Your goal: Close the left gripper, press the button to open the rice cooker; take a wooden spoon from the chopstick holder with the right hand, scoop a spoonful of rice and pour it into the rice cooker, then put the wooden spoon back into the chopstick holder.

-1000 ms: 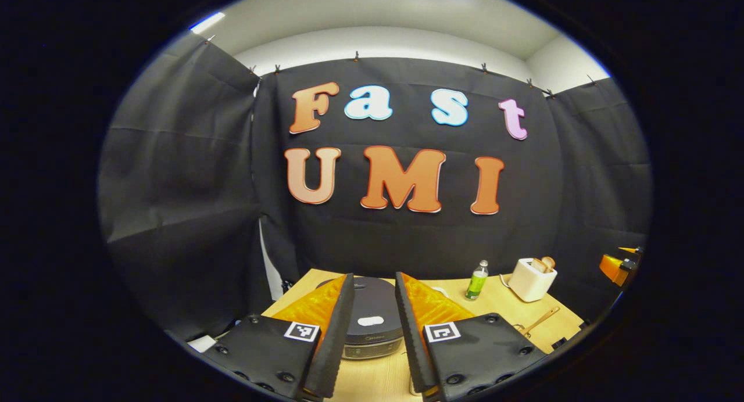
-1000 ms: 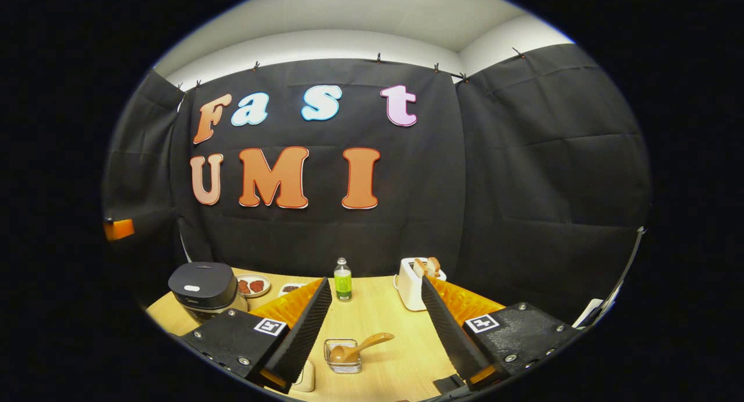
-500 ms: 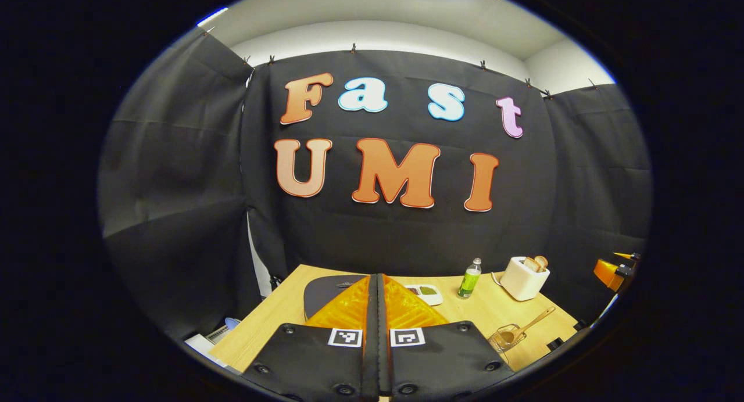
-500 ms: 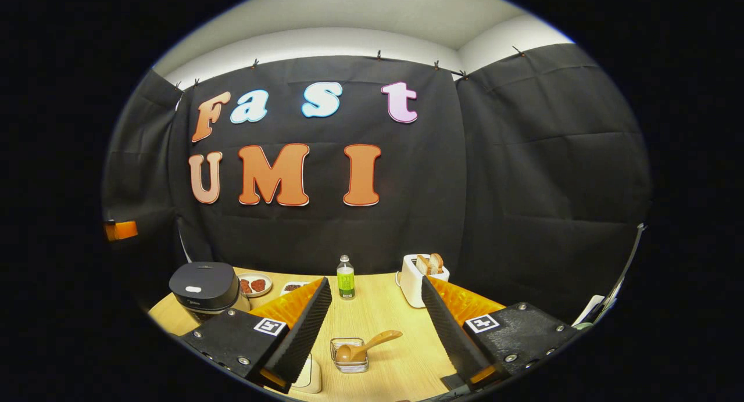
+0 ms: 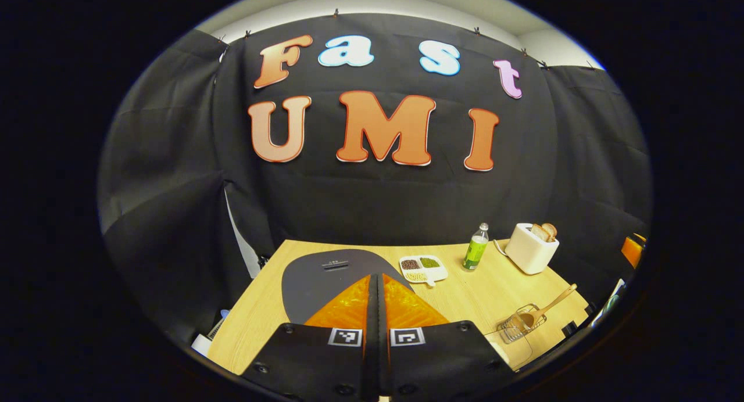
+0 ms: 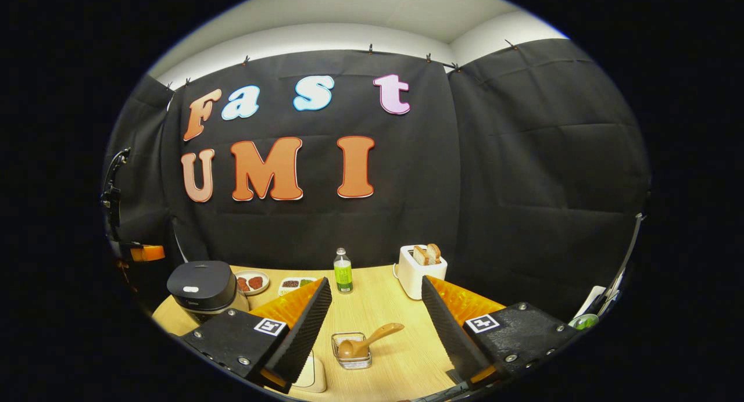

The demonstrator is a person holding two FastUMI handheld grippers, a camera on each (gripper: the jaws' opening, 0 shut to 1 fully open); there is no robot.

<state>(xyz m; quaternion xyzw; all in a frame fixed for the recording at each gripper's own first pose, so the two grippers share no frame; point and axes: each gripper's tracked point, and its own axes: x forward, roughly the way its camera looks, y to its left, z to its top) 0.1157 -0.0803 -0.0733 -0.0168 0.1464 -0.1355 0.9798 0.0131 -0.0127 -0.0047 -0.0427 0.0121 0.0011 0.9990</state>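
Left gripper view: sitting just below the lens, cooker [image 5: 325, 274], dark lid facing up, still shut. Resting over the lid's near edge, left gripper [image 5: 376, 286], fingers [image 5: 349, 309] pressed flat together with nothing between them; touching the lid or not, cannot tell. Lying beyond the lid on the table [image 5: 465, 300], a white divided tray [image 5: 423, 268] with dark, green and pale fillings. Standing just past the tray, a green bottle [image 5: 475, 253], and next to that a white toaster [image 5: 530, 248] with bread poking out. Sitting near the table's right edge, a wire holder [image 5: 517, 327], with the spoon [image 5: 543, 309] leaning in it, bowl down, handle tilting up and right.

Right gripper view: standing at far left on the table [image 6: 395, 355], the cooker [image 6: 202, 286], lid down, pale button on top. Sitting low and centred between the fingers, holder [image 6: 351, 351], spoon [image 6: 369, 339] lying in it with the handle pointing up and right. Hovering wide open around that spot, right gripper [image 6: 372, 326], gripping nothing, fingers [image 6: 302, 326] well apart from the holder. Showing beside the cooker, a small plate [image 6: 251, 282] with red pieces and the divided tray [image 6: 295, 283]. Standing farther back, bottle [image 6: 343, 271] and toaster [image 6: 422, 267]. Peeking out under the left finger, a pale squarish object [image 6: 311, 376], too hidden to identify.
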